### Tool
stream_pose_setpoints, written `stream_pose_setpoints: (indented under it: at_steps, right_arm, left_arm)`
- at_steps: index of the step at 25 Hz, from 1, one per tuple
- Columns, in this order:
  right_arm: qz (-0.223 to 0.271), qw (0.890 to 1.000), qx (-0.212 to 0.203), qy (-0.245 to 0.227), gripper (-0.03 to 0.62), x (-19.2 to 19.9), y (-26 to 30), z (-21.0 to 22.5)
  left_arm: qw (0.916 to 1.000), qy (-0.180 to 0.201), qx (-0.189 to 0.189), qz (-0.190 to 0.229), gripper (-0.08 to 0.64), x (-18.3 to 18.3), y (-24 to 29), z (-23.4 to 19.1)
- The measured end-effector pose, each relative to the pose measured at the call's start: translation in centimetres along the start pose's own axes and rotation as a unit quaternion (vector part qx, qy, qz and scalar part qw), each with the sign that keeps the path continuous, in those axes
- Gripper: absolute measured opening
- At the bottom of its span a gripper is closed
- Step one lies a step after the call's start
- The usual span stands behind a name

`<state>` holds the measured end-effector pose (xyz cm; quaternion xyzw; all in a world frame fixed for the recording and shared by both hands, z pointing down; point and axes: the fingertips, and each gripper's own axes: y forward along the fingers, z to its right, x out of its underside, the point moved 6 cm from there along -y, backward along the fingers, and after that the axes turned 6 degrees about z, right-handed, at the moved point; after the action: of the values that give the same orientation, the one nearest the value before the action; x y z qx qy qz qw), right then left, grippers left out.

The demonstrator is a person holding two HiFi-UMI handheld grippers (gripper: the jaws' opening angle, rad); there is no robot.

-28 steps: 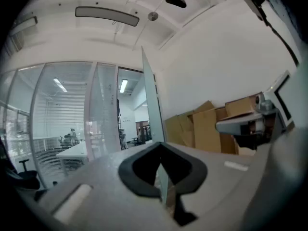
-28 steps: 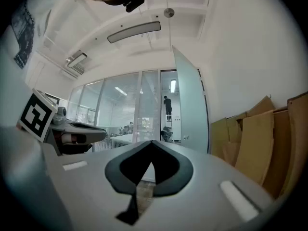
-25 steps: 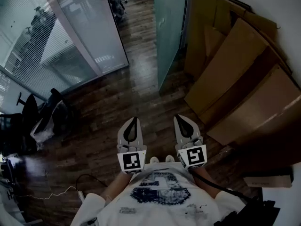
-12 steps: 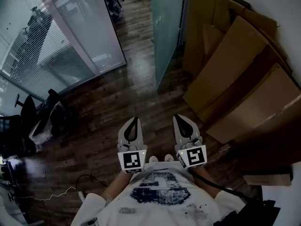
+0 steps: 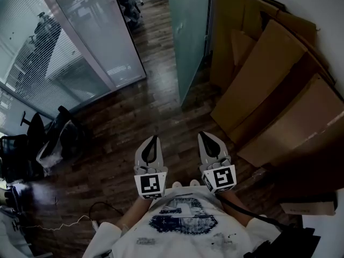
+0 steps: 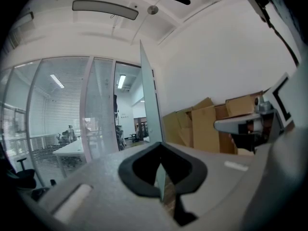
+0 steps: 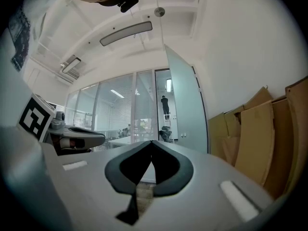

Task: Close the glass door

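Note:
A frosted glass door (image 5: 191,31) stands swung open ahead, its edge toward me, beside the doorway in the glass wall (image 5: 88,42). The left gripper view shows the door (image 6: 150,105) edge-on; in the right gripper view the door (image 7: 185,109) is a broad pale panel. Both grippers are held level close to the person's chest, well short of the door. My left gripper (image 5: 152,140) is shut with nothing in it, its tips meeting (image 6: 161,146). My right gripper (image 5: 209,137) is shut and empty too, jaws together (image 7: 151,143).
Large flattened cardboard boxes (image 5: 274,85) lean against the wall on the right, just past the door. Office chairs (image 5: 37,138) and a cable (image 5: 59,219) sit on the dark wood floor at the left. Desks and a person show beyond the glass wall.
The view has shifted slightly: the door and the glass wall sit a little nearer and more to the left. Both grippers keep their place in front of the chest, jaws unchanged.

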<state>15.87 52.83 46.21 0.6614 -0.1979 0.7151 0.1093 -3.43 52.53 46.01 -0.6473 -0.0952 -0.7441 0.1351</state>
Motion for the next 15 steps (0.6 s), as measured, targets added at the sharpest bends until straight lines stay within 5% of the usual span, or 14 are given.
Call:
stream_pose_setpoints:
  at_steps: [15]
  right_arm:
    - [-0.004,1.000,0.001,0.025,0.006,0.7,-1.6,3.4]
  left_arm:
    - [0.9999,0.004,0.001,-0.011,0.002,-0.4,1.3,3.7]
